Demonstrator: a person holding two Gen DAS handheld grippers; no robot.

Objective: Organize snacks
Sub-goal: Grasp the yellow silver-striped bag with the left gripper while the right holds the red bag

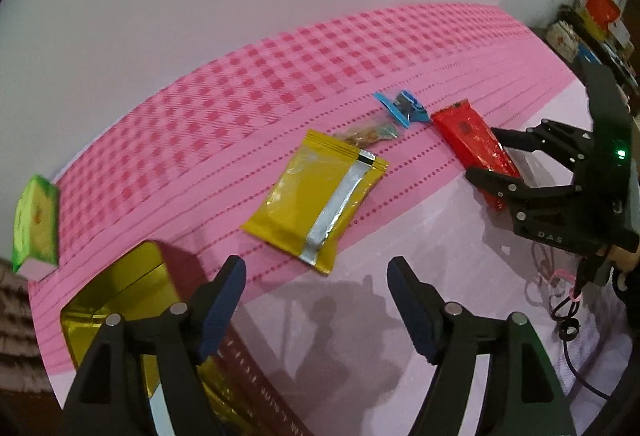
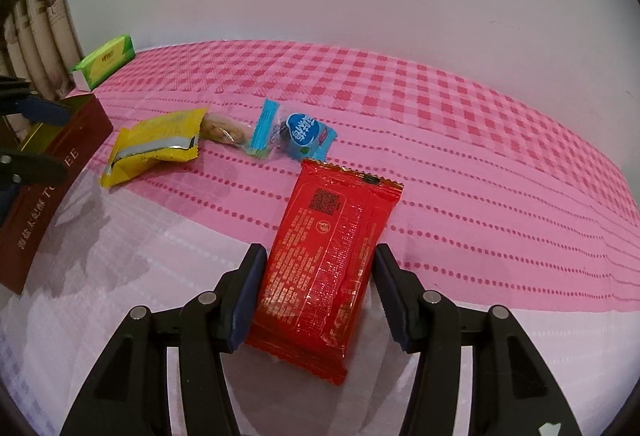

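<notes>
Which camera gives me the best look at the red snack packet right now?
The right wrist view. The red snack packet fills the centre there, printed side up with a QR code, lying between the right gripper fingers. The left wrist view shows the packet far off at the right, small and partly hidden by that gripper.

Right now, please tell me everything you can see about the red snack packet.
The red snack packet is a flat, glossy foil-like pouch with crimped ends, printed with small text and a QR code. It lies back side up, half on the pink checked cloth. It lies between the right tongs; whether their pads press it is unclear.
</notes>
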